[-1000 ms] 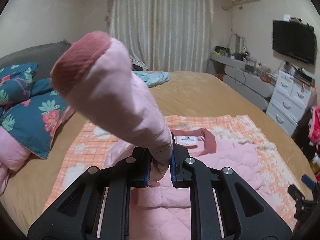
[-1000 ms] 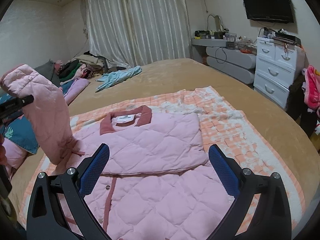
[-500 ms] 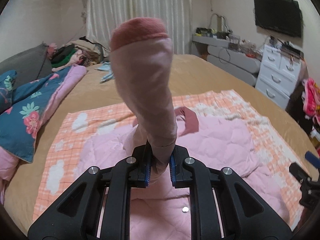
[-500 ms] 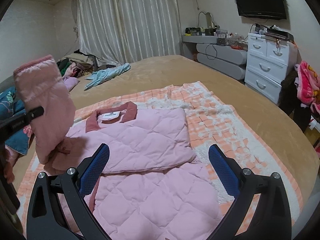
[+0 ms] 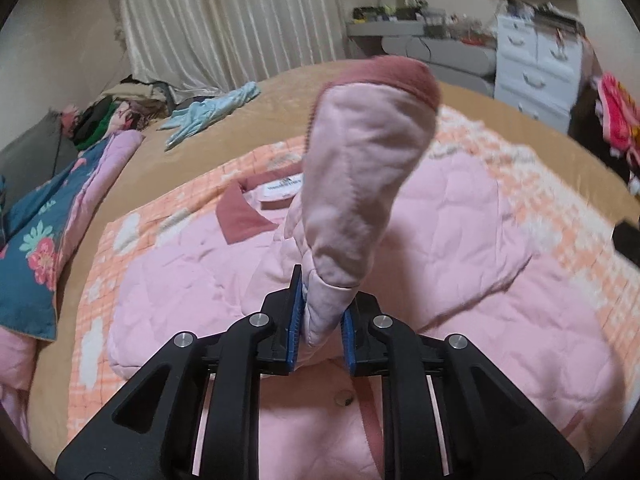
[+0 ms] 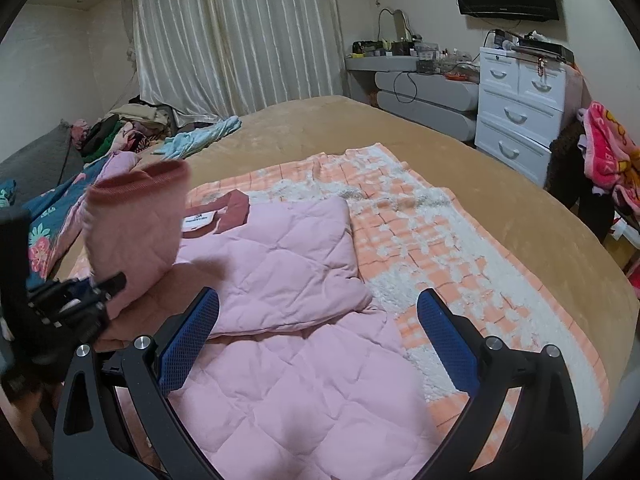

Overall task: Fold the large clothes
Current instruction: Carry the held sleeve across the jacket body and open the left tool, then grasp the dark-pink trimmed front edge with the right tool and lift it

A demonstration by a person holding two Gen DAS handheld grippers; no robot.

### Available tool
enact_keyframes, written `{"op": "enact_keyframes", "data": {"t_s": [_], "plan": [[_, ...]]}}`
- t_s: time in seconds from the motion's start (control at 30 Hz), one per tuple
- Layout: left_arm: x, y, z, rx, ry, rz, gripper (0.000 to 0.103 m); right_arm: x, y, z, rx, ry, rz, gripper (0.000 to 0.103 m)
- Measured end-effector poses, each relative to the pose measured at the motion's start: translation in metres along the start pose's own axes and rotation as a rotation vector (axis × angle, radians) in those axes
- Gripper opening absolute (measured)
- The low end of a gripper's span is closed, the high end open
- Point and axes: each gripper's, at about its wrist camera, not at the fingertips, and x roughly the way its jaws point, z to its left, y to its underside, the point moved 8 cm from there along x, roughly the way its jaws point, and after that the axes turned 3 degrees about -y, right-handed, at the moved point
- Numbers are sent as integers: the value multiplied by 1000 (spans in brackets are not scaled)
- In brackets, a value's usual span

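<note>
My left gripper (image 5: pixel 318 330) is pinching the soft pink quilted sleeve (image 5: pixel 360 184) tight between its blue pads (image 5: pixel 294 320). The sleeve is sticking up toward 12 o'clock, with its dark pink knit cuff (image 5: pixel 384 76) on top. My right gripper (image 6: pixel 318 338) is holding nothing, its jaws standing wide apart. It is hanging over the big pink quilted jacket (image 6: pixel 288 320), which is lying flat on the orange and white checked blanket (image 6: pixel 448 248). The blanket is lying on the tan bed (image 6: pixel 328 128). A light blue cloth (image 6: pixel 200 140) is lying at 11 o'clock.

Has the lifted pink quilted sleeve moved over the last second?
Yes. The pink quilted sleeve swung inward over the jacket, now nearer the white neck label.
</note>
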Motion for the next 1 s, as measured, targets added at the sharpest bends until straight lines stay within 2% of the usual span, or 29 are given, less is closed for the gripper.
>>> {"op": "enact_keyframes", "data": {"t_s": [0.13, 0.2, 0.23, 0.27, 0.4, 0.43, 0.47, 0.5, 0.67, 0.8, 1.0], "plan": [[14, 13, -19, 75, 1, 51, 17, 5, 3, -7, 7, 13, 10, 99], [17, 18, -27, 107, 3, 68, 30, 7, 4, -11, 17, 15, 14, 99], [20, 23, -33, 128, 12, 80, 43, 7, 4, -13, 22, 20, 15, 99], [21, 27, -37, 144, 18, 90, 52, 8, 4, -15, 25, 22, 16, 99], [27, 48, -51, 219, 36, 142, 64, 9, 6, -21, 26, 32, 24, 99], [26, 56, -53, 212, 68, 166, 73, 9, 6, -22, 26, 35, 24, 99], [23, 62, -53, 189, 110, 187, 78, 9, 6, -24, 27, 37, 25, 99], [20, 67, -51, 168, 139, 202, 78, 10, 6, -25, 30, 35, 27, 99], [-1, 74, -23, 41, 224, 210, 92, 14, 11, -21, 49, 13, 54, 99], [-7, 66, 26, -104, 212, 209, 94, 20, 15, -4, 15, 1, 70, 99], [-11, 56, 90, -211, 139, 172, 94, 37, 28, 30, 10, -89, 127, 99]]}}
